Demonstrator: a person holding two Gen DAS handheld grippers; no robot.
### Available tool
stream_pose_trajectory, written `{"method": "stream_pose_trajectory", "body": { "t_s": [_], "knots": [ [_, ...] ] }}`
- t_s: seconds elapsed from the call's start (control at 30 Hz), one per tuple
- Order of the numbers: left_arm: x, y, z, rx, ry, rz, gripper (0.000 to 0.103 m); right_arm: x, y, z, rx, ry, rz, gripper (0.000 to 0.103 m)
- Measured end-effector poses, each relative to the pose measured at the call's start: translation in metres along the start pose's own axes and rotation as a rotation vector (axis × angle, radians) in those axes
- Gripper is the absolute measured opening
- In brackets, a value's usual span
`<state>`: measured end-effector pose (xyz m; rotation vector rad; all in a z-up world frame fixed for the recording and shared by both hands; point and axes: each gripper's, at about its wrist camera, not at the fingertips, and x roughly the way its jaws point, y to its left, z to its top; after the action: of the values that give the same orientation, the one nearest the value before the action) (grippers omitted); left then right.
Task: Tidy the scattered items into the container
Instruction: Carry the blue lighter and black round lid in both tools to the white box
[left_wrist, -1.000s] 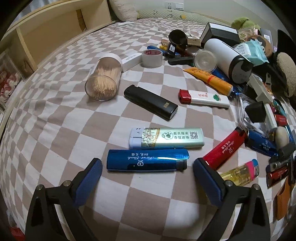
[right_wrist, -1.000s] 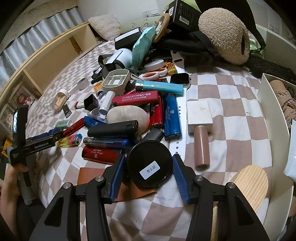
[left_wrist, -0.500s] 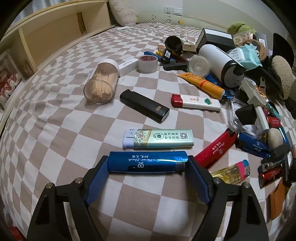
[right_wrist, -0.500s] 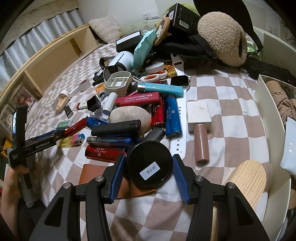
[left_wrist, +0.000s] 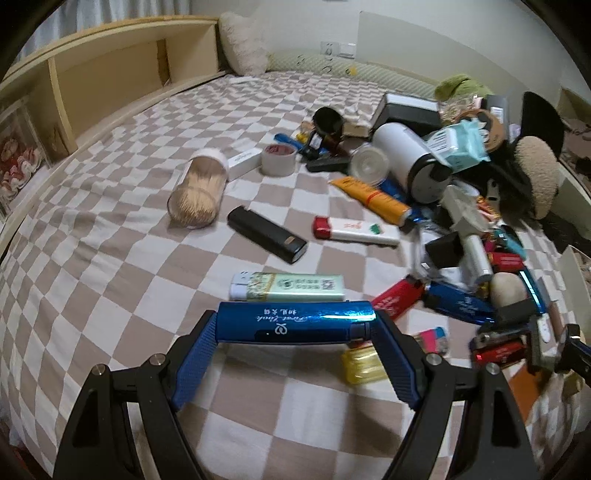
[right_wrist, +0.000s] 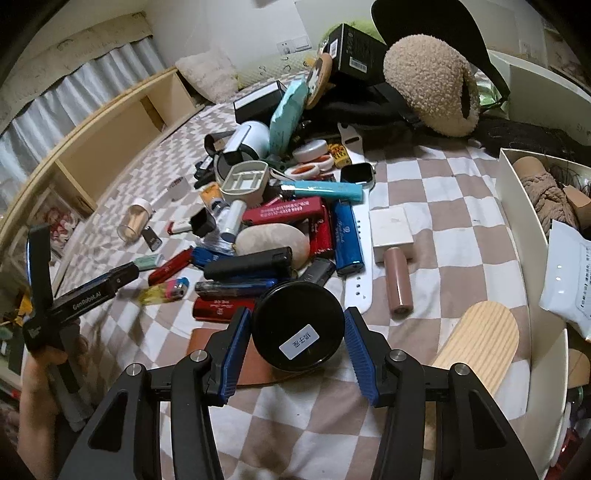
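Note:
A shiny blue lighter (left_wrist: 295, 322) lies crosswise between the blue pads of my left gripper (left_wrist: 293, 326), which is shut on its two ends and holds it just above the checked bedspread (left_wrist: 110, 258). My right gripper (right_wrist: 297, 323) is shut on a round black tin (right_wrist: 291, 306) with a white label, held over a brown leather piece. The white container (right_wrist: 517, 210) stands at the right edge of the right wrist view, with rope and a white packet inside. The left gripper's body (right_wrist: 85, 295) shows at the left of that view, in a person's hand.
A green lighter (left_wrist: 288, 286), a black lighter (left_wrist: 266, 240), a toothpick jar (left_wrist: 197, 192) and a tape roll (left_wrist: 277, 158) lie on the bedspread. A dense pile of lighters, tubes, boxes and a white flask (left_wrist: 410, 162) fills the right. A wooden board (right_wrist: 480, 339) lies beside the container.
My left gripper's jaws closed onto the blue lighter's ends and raised it off the bedspread. The right gripper kept still with the black tin.

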<state>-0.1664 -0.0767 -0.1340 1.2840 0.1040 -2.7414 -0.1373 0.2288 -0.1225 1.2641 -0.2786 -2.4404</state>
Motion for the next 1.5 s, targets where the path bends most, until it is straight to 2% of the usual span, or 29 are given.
{"method": "stream_pose_trajectory", "body": {
  "t_s": [0.63,1.03,1.3,1.5],
  "knots": [
    [-0.025,-0.047,-0.013,0.079,-0.061,-0.119,0.082,-0.022,-0.015,-0.001,0.098,-0.046,0.03,0.052],
    [-0.044,-0.103,-0.024,0.169,-0.093,-0.219,0.082,-0.051,-0.038,0.0,0.179,-0.101,0.069,0.052],
    [-0.061,-0.152,-0.02,0.241,-0.138,-0.291,0.082,-0.094,-0.056,0.009,0.188,-0.188,0.052,0.052],
    [-0.074,-0.196,-0.016,0.276,-0.154,-0.373,0.082,-0.134,-0.086,0.011,0.217,-0.236,0.007,0.052]
  ]
}}
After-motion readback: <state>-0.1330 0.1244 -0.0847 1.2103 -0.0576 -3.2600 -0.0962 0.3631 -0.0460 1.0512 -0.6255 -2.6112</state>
